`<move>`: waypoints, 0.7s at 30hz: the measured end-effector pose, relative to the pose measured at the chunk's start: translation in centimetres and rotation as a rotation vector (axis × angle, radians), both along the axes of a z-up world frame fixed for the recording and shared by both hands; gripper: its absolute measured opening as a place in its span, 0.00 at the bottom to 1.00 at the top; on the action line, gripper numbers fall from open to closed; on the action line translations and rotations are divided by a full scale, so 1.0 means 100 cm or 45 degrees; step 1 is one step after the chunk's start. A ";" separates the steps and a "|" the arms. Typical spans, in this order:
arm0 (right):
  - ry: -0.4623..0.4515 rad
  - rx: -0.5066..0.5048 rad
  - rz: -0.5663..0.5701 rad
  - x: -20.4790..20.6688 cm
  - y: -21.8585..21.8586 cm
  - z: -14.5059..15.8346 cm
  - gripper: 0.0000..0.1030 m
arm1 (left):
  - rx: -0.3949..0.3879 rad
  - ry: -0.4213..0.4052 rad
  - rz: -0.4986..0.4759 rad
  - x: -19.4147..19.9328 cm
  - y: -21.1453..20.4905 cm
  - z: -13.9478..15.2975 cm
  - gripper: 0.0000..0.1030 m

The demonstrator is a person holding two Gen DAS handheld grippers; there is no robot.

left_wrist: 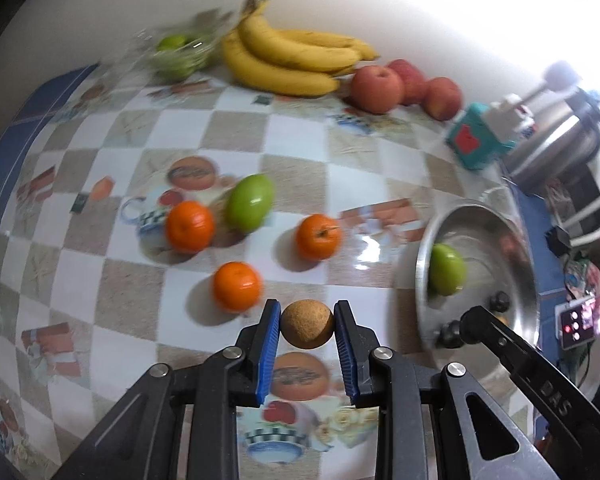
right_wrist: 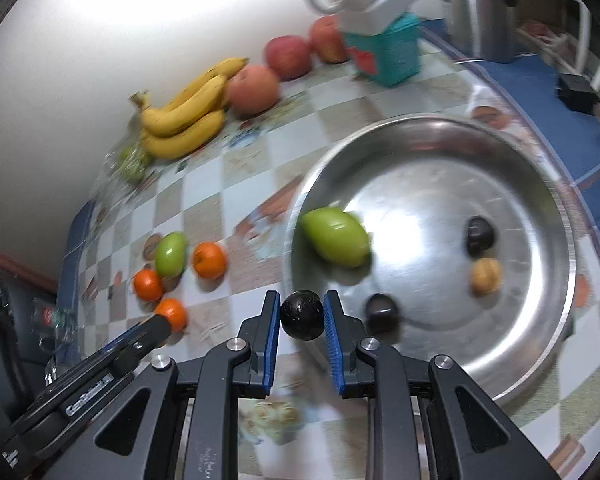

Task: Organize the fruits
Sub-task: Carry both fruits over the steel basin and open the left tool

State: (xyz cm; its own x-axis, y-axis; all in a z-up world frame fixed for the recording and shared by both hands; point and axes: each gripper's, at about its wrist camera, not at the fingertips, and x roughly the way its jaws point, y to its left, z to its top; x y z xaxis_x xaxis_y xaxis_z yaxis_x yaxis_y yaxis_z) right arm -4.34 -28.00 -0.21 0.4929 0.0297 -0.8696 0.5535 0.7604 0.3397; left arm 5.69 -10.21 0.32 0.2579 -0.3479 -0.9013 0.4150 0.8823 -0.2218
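Steel bowl (right_wrist: 440,128) at two o'clock explained why your left tool (left_wrist: 307,322) clamped a brown fruit (left_wrist: 307,324) and your right tool (right_wrist: 302,320) a black fruit (right_wrist: 302,320).

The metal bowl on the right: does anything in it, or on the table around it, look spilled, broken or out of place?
Nothing looks spilled or broken. The metal bowl sits upright, holding a green fruit, two dark balls and a tan one. One green fruit lies loose among the oranges on the table.
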 end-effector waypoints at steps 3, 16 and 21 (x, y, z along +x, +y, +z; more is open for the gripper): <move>0.012 -0.014 -0.064 -0.010 -0.015 0.001 0.22 | -0.025 -0.027 -0.080 -0.011 -0.019 0.005 0.28; 0.021 -0.027 -0.234 -0.039 -0.057 0.002 0.22 | -0.093 -0.111 -0.320 -0.043 -0.082 0.008 0.29; 0.046 0.000 -0.245 -0.037 -0.062 -0.011 0.22 | -0.106 -0.109 -0.347 -0.041 -0.095 -0.003 0.29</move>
State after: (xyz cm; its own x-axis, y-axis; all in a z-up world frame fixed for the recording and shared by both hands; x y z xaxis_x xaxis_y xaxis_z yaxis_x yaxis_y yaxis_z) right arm -8.04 -34.22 -1.34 0.4578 -0.0623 -0.8869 0.7007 0.6393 0.3168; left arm 1.63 -19.69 -0.01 0.2187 -0.4865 -0.8459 0.6548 0.7159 -0.2424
